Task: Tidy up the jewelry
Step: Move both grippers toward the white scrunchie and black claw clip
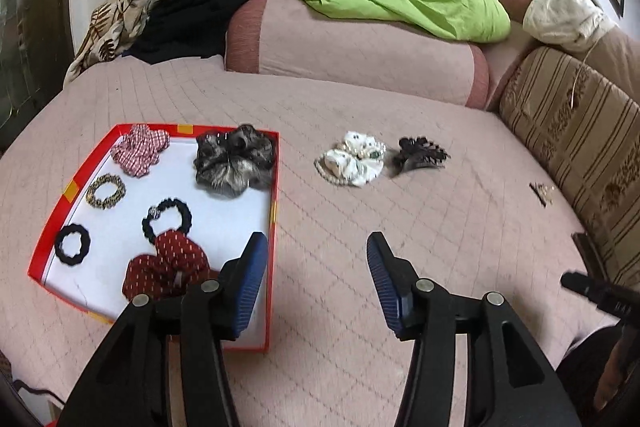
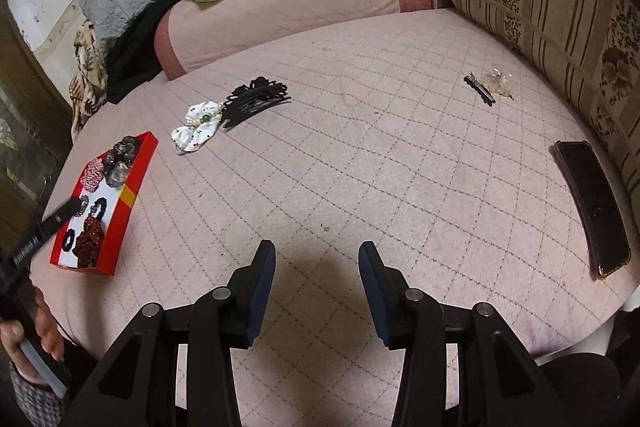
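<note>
black hair claw lengthwise left-right

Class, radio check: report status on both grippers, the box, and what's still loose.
Left gripper and right gripper: jaws open, empty. Red box holds six hair ties. White scrunchie, black claw clip, small clip still out. Path unobstructed.

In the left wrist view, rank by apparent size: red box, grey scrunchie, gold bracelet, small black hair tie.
1. red box
2. grey scrunchie
3. gold bracelet and small black hair tie: these look about alike, and the tie lies nearer the camera, so I won't rank them.
</note>
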The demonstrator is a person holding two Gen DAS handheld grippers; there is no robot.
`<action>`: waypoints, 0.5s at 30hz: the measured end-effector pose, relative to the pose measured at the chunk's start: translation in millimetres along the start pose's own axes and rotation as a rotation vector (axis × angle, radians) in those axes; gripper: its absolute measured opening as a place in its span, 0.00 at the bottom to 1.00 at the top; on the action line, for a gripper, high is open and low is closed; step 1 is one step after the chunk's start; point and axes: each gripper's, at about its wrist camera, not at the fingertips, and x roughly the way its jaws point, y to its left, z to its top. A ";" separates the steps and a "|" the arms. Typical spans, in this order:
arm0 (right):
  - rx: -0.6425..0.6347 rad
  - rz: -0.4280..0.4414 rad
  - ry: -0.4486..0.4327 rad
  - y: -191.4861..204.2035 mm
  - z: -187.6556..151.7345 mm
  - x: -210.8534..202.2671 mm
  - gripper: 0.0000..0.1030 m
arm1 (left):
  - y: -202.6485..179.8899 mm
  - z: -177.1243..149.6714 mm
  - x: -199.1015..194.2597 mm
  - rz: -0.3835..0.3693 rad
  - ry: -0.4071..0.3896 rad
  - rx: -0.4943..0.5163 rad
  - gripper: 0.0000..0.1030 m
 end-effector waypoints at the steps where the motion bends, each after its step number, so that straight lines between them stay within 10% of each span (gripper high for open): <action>1: -0.004 0.002 -0.005 0.9 0.4 -0.9 0.46 | 0.1 -2.5 -0.5 0.007 0.006 -0.006 0.49; 15: -0.018 0.121 0.009 4.1 51.3 41.4 0.50 | -4.3 13.7 -8.9 -0.009 0.107 -0.050 0.50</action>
